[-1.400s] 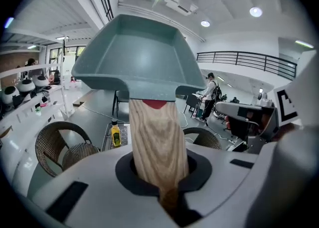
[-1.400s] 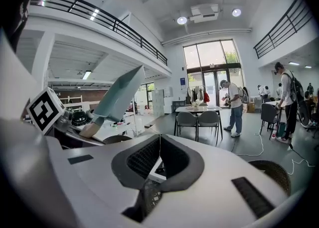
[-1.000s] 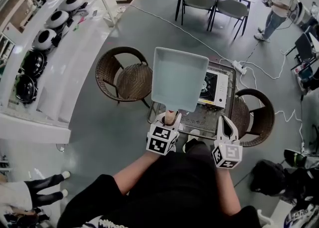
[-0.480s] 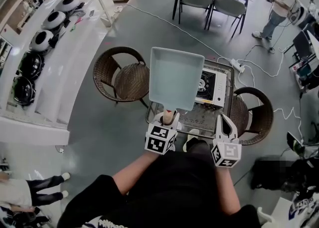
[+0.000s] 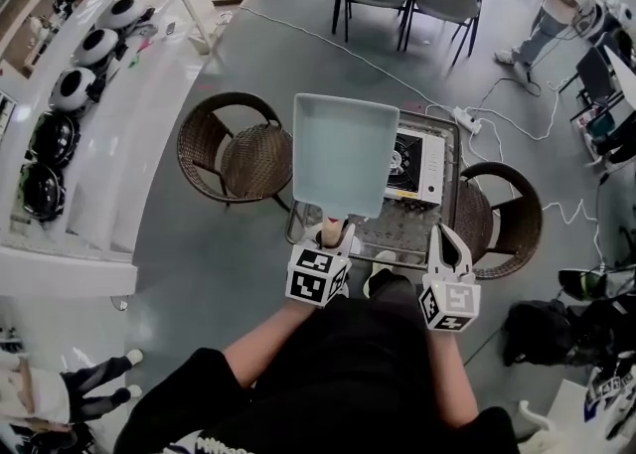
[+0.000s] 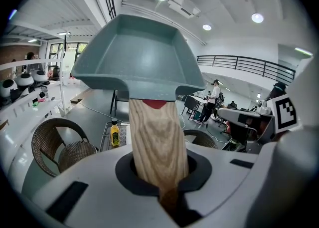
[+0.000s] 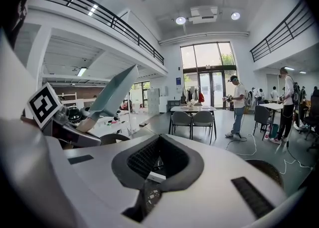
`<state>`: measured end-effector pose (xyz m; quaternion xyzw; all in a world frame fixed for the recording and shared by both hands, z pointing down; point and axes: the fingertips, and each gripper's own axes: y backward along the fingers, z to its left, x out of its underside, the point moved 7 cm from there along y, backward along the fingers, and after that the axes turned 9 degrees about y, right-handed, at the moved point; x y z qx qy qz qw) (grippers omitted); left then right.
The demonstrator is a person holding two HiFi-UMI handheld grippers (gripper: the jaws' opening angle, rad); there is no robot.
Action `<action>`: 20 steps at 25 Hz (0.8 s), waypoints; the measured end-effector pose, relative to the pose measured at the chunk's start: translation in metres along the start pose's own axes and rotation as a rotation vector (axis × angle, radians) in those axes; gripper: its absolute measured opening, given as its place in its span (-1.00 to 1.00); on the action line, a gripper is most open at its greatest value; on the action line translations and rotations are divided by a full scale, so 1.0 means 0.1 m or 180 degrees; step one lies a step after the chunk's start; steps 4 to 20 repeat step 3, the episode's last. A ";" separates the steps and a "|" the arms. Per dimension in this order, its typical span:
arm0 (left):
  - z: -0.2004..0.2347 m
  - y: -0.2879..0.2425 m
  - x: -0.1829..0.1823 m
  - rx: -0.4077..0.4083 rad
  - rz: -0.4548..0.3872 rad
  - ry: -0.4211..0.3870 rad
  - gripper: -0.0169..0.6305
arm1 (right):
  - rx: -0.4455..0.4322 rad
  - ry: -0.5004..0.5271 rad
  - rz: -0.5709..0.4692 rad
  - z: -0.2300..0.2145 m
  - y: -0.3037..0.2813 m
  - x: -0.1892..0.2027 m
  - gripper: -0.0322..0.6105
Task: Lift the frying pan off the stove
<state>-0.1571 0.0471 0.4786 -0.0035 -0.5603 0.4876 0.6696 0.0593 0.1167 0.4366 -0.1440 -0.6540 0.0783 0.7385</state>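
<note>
The frying pan (image 5: pixel 345 152) is square with rounded corners and low, sloping walls. It is a pale blue-green all over, its flat inside bare and matt. A short handle (image 6: pixel 158 142) of light wood with a clear grain comes off the middle of one side, and a small red piece shows where the handle meets the pan. The left gripper (image 5: pixel 336 236) is clamped on that handle, which sits in the rounded notch between its jaws with the wood filling the gap. The pan is up in the air, clear of the stove (image 5: pixel 417 166), and reaches out away from the person. In the head view it covers the left part of the small table (image 5: pixel 402 235) and overlaps the left edge of the stove. The stove is a white portable burner with a dark ring, and it stands on the far right part of the table. From the left gripper view a small bottle of yellow oil (image 6: pixel 114 133) stands on the table below the pan. The right gripper (image 5: pixel 449 239) is beside the left one at the near right of the table, its jaws drawn together with nothing between them. A wicker chair (image 5: pixel 237 152) stands to the left of the table and another (image 5: pixel 505 219) to its right.
</note>
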 end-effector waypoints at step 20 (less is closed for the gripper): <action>-0.01 0.00 0.06 0.0011 0.0018 0.0004 -0.81 | 0.0015 0.0008 0.0002 -0.01 0.03 0.02 -0.81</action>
